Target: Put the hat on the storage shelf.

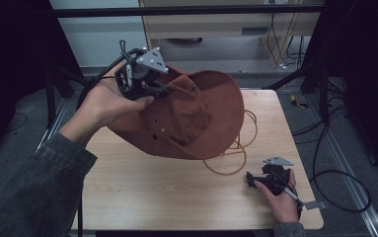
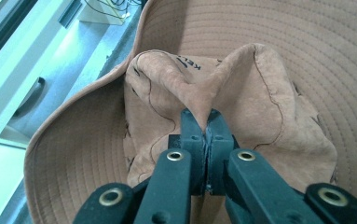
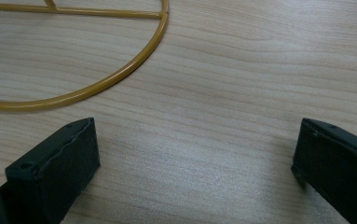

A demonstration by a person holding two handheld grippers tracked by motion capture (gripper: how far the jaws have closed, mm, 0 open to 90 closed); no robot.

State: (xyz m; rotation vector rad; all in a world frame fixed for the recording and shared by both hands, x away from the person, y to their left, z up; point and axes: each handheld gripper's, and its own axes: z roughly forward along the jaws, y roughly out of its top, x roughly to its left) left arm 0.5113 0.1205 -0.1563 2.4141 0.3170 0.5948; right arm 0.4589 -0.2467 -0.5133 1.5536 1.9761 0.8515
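Left gripper (image 2: 206, 123) pinches the soft, floppy hat (image 1: 196, 116) by its crown fold, a sound hold; right gripper (image 3: 195, 154) rests spread.

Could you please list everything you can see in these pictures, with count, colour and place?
hat: one, rust-brown suede, wide stitched brim, held up over the far left part of the table, its crown pinched in a fold.
cord: one, tan-yellow, looping on the table from under the hat toward the near right.
table: one, light wood top, centre of the high view.
cabinet: one, pale wood, beyond the table.
floor cables: several, black, right of the table.
left gripper: one, black with a grey plate, in the left hand, jaws closed on the hat's crown.
right gripper: one, black, low at the table's near right, jaws wide apart, holding nothing.
sleeve: one, grey, lower left.
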